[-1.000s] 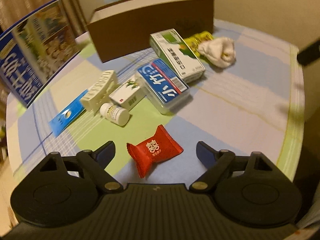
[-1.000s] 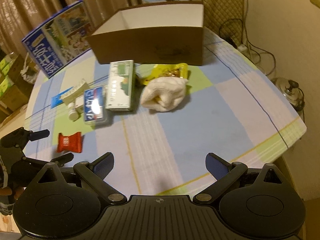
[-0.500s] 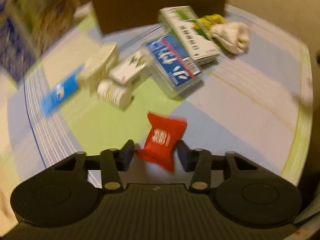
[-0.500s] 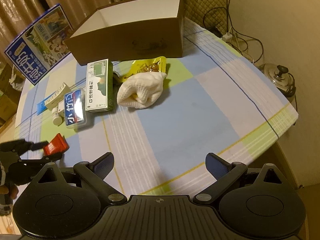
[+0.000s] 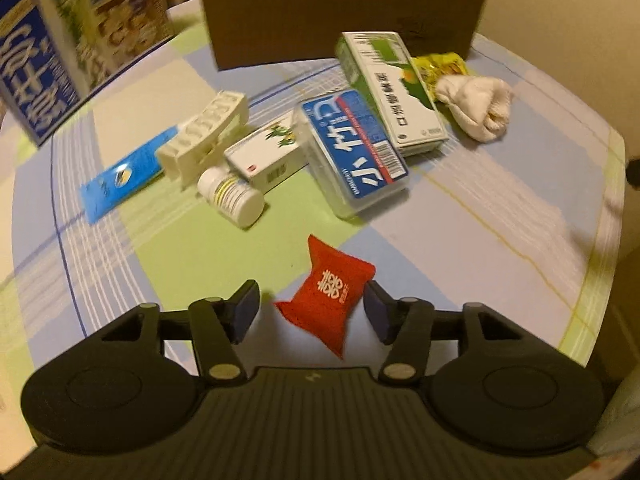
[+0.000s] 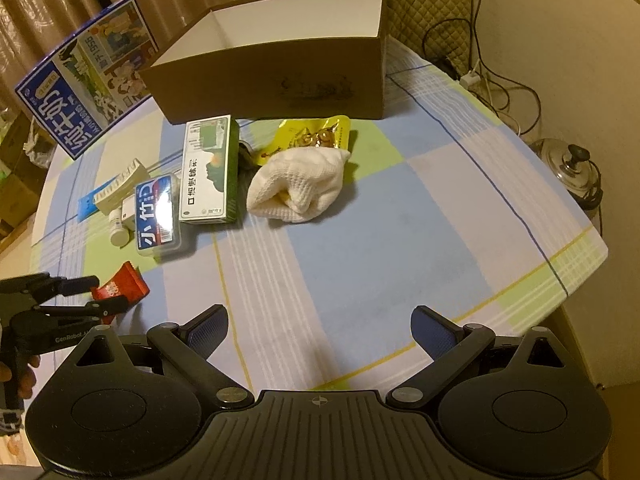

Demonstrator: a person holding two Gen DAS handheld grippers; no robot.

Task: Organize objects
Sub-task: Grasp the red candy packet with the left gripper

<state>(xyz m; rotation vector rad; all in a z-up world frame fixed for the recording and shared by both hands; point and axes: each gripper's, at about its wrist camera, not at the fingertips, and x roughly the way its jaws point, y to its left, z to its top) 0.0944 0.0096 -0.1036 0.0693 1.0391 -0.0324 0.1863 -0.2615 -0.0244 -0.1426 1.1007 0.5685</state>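
straddling a red packet point(image 5: 330, 296), the left gripper point(image 5: 312, 312) is seen near the table's point(image 6: 360, 240) left front edge; its jaws are partly closed, the right pad point(image 5: 376, 314) touching or almost touching the packet and the left pad point(image 5: 245, 312) a little apart from it. whether the packet is lifted off the cloth cannot be told. the right gripper point(image 6: 318, 330) is held over the front of the table with its jaws wide apart and nothing between them. a brown box point(image 6: 280, 68), open at the top and white inside, is set at the back edge. just in front of it a green carton point(image 6: 210, 170) and a yellow pouch point(image 6: 316, 136) are laid, with a white cloth point(image 6: 300, 184) bunched on the pouch's near end. a clear case with a blue label point(image 5: 354, 148) is laid against the carton's left side. further left a small white carton point(image 5: 266, 152), a white bottle point(image 5: 232, 196) on its side, a cream tray point(image 5: 204, 136) and a blue sachet point(image 5: 124, 172) are clustered. a blue milk box point(image 6: 84, 92) is stood at the back left corner.
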